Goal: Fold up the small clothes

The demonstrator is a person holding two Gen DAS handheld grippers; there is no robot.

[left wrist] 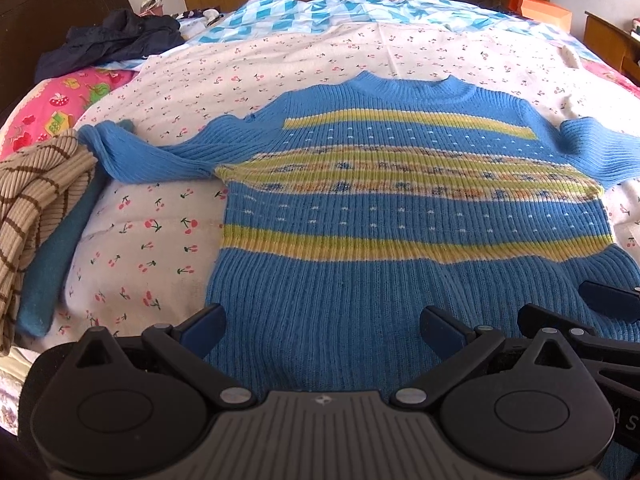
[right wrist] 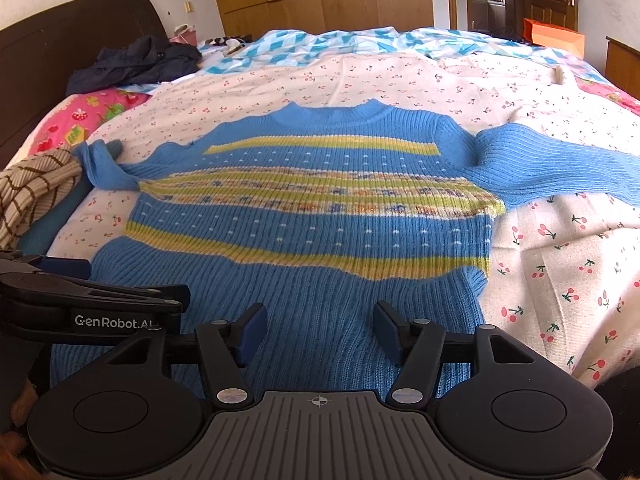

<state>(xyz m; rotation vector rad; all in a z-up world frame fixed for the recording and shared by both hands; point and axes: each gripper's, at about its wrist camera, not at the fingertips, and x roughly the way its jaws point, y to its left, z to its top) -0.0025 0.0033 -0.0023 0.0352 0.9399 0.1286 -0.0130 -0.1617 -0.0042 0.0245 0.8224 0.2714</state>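
Note:
A blue knitted sweater (left wrist: 360,216) with yellow-green stripes lies flat, front up, on the bed, collar away from me and both sleeves spread out. The left sleeve (left wrist: 132,156) reaches toward a pile of clothes. The right sleeve (right wrist: 552,164) lies out to the right. My left gripper (left wrist: 324,328) is open wide over the sweater's lower left part, its blue pads apart with nothing pinched. My right gripper (right wrist: 320,332) is open over the lower hem area (right wrist: 320,320). The two grippers sit side by side; the left gripper (right wrist: 60,268) shows at the right wrist view's left edge.
A beige striped garment (left wrist: 36,200) and a teal garment (left wrist: 52,264) lie left of the sweater. A dark jacket (left wrist: 112,40) sits by the headboard (left wrist: 48,0). The cherry-print sheet (right wrist: 560,264) covers the bed, with a blue checked quilt (left wrist: 320,12) beyond and an orange bag (right wrist: 552,36) behind.

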